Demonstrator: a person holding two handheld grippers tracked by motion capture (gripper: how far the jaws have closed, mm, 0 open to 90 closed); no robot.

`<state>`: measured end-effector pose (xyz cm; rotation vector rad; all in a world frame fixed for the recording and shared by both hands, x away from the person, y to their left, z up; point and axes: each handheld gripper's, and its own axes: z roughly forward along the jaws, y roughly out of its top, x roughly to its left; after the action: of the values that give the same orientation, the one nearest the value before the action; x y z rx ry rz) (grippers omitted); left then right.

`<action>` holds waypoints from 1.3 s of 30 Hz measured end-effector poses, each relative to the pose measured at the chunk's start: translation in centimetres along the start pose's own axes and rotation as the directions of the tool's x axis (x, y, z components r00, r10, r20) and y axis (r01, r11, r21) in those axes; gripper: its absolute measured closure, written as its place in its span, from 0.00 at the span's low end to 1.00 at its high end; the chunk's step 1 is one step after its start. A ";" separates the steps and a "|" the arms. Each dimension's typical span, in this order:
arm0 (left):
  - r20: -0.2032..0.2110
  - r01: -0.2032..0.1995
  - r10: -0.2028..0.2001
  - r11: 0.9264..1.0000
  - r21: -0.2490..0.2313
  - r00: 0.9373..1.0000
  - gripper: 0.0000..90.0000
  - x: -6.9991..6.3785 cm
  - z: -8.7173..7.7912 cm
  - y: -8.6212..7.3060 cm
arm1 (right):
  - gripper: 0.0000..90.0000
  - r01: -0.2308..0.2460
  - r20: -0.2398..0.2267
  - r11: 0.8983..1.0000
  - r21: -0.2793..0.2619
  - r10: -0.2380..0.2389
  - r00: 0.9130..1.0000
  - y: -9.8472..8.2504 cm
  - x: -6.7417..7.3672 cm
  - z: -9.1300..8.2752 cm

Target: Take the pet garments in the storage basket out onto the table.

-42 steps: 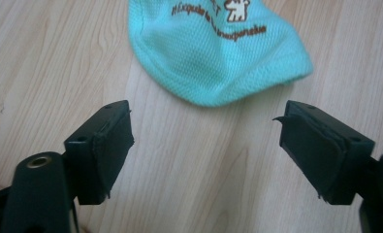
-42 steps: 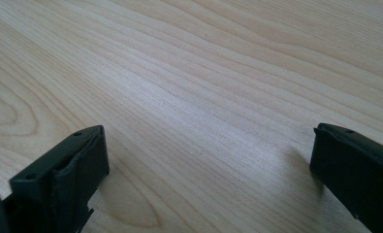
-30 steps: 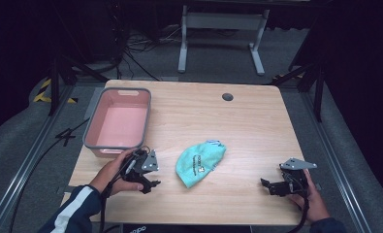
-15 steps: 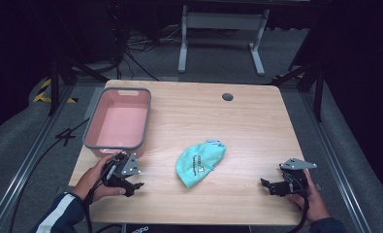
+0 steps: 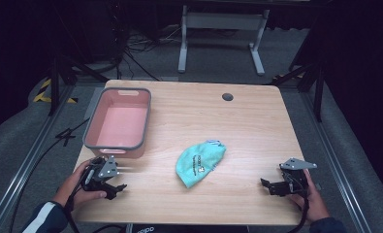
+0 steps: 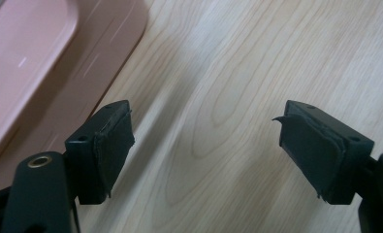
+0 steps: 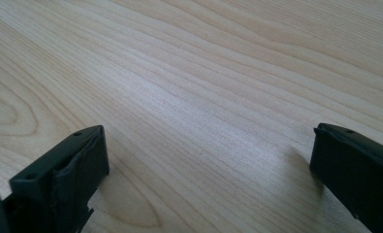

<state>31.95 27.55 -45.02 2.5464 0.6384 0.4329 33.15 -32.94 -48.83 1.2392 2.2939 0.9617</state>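
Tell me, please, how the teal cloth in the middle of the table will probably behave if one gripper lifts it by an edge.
The teal cloth lies crumpled with soft folds, so it will probably hang limp and unfold, not keep its shape. It looks thin, so it is likely light. If pushed across the smooth wooden table, it would probably bunch up or slide, not roll.

Light wood-grain surface (image 5: 257,121) w/ rounded corners. Pink rectangular plastic bin w/ grey rim (image 5: 93,129) at left side, long axis running front to back, nothing seen inside. Crumpled teal cloth w/ small printed label (image 5: 199,162) lies flat near centre-front, well apart from bin. Small dark round grommet hole (image 5: 227,96) nr far edge. Beyond the surface: grey carpeted floor (image 5: 218,58), white metal stand legs (image 5: 220,22), black cables (image 5: 135,48). Yellow-black hazard tape (image 5: 46,92) on floor at left.
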 end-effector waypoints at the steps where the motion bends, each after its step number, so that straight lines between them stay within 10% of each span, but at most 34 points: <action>1: 0.005 0.013 -0.013 1.000 -0.003 1.000 0.22 0.1 0.0 -0.4 | 0.01 0.000 0.000 1.000 0.000 0.000 1.000 0.0 0.0 0.0; 11: 0.035 0.112 -0.110 0.992 -0.065 0.993 0.21 0.7 -0.3 -3.8 | 0.01 0.000 0.000 1.000 0.000 0.000 1.000 0.0 0.0 0.0; 14: 0.066 0.179 -0.173 0.977 -0.111 0.983 0.18 0.9 -0.3 -5.3 | 0.01 0.000 0.000 1.000 0.000 0.000 1.000 0.0 0.0 0.0; 16: 0.099 0.247 -0.232 0.952 -0.181 0.968 0.18 1.1 -0.2 -6.7 | 0.01 0.000 0.000 1.000 0.000 0.000 1.000 0.0 0.0 0.0; 39: 0.063 0.271 -0.264 0.945 -0.183 0.962 0.15 0.9 -0.4 -7.3 | 0.01 -0.004 0.002 1.000 0.001 0.004 1.000 0.0 0.0 0.0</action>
<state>29.90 33.83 -48.28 2.2418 0.8714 0.3316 33.08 -32.93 -48.83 1.2450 2.2913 0.9600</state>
